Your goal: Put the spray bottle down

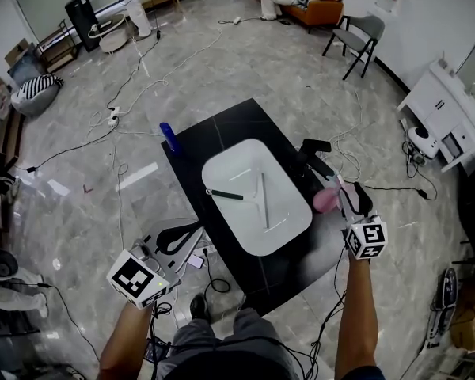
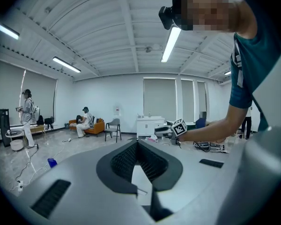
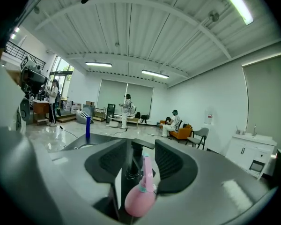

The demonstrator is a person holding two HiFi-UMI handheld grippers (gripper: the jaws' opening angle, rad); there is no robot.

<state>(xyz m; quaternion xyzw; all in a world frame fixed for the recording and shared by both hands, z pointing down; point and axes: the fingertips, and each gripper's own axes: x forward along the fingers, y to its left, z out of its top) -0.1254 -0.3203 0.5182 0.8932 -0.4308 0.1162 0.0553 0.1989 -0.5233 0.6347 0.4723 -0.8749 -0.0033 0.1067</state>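
The pink spray bottle [image 3: 140,198] stands upright in the gap between the two jaws of the right claw [image 3: 141,143]. Its round body sits low and close in the right gripper view, and its narrow top rises between the pads. The jaws are spread wide and neither pad presses on the bottle, so this claw holds nothing. In the head view the bottle sits just ahead of the claw tips, at the near right edge of the black bench [image 1: 245,121].

Straight beyond the pink bottle, farther out from the claw along the same line, stands a black trigger-topped bottle [image 3: 129,165]. To the left of the right claw lies a white tray [image 1: 245,165] holding a black-handled tool [image 1: 226,195]. Far past the tray, at the bench's opposite corner, a blue bottle [image 1: 169,138] stands upright.

The left claw [image 2: 137,143] has its jaws drawn together at the tips with nothing between them. It is held off the bench's near left edge, well apart from the pink bottle.
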